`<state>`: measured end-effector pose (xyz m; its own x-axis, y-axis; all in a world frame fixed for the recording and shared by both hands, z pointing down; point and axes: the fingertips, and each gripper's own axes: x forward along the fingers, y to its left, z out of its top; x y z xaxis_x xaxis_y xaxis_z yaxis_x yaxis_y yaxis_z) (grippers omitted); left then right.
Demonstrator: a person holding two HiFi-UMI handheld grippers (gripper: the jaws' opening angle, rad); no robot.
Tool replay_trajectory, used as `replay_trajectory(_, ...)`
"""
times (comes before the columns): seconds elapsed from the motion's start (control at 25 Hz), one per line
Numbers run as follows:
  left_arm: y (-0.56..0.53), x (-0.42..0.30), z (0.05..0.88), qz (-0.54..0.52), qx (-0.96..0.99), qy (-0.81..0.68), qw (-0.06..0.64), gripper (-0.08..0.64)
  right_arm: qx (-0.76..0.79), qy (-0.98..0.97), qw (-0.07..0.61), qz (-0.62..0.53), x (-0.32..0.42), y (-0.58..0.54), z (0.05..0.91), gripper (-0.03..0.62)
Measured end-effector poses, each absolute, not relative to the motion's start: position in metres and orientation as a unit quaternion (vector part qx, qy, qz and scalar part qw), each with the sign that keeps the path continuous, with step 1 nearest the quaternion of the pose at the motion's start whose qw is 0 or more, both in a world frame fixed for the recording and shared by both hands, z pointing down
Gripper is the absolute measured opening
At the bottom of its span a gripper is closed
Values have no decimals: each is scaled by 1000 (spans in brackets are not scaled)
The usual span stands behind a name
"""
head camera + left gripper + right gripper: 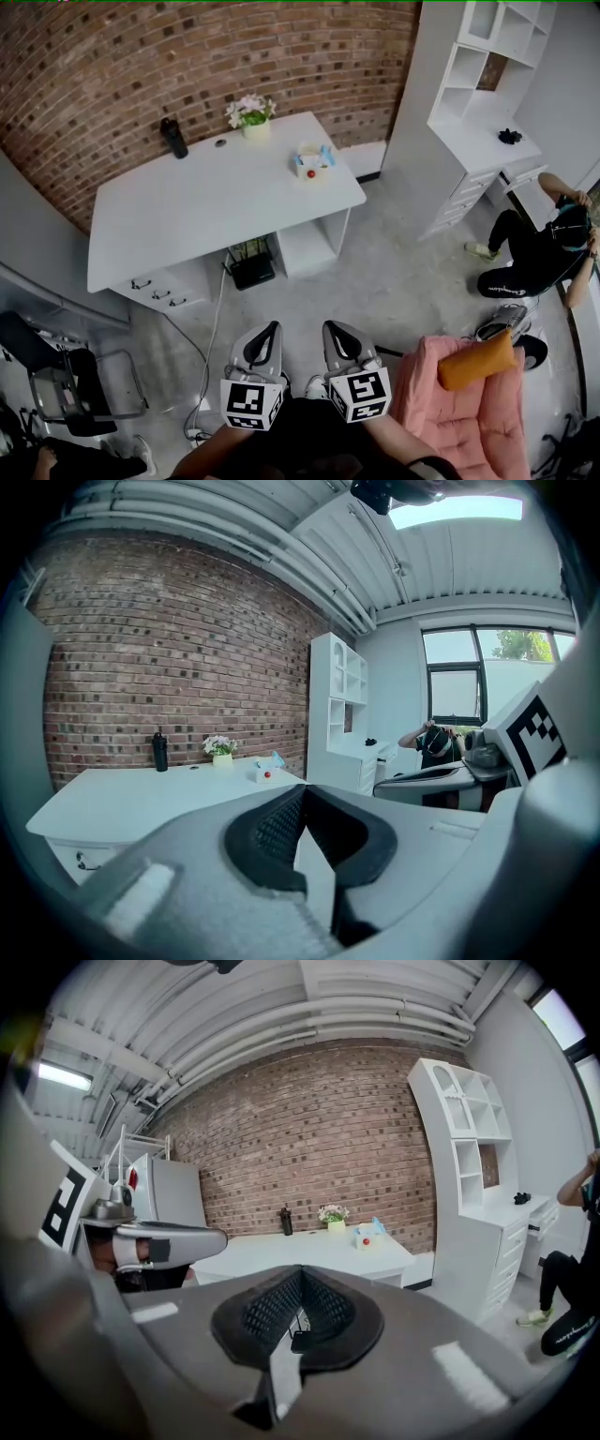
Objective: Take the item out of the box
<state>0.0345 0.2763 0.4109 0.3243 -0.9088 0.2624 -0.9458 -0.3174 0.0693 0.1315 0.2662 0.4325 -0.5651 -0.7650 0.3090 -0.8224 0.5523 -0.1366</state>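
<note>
Closest to me, the person is holding the left hand-held gripper (270, 332) and the right hand-held gripper (332, 332) side by side in front of the body. Both have their jaws pressed together, with nothing between them. Farther off across the floor, the worktop (206, 211) is carrying the box (312, 163) near its right end, well apart from both grippers. Something pale blue and white is poking out of the box's top. I'm guessing the item is light and soft, best pinched gently where it sticks up, and the small box may slide or lift with it. It is showing too small from here to say what the item is.
</note>
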Motion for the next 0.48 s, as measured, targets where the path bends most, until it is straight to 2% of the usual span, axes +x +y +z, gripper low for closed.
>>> replay_trajectory(0.48,200,22,424,76,822,-553,115,5,475,-860,133,128,119,199,443,2)
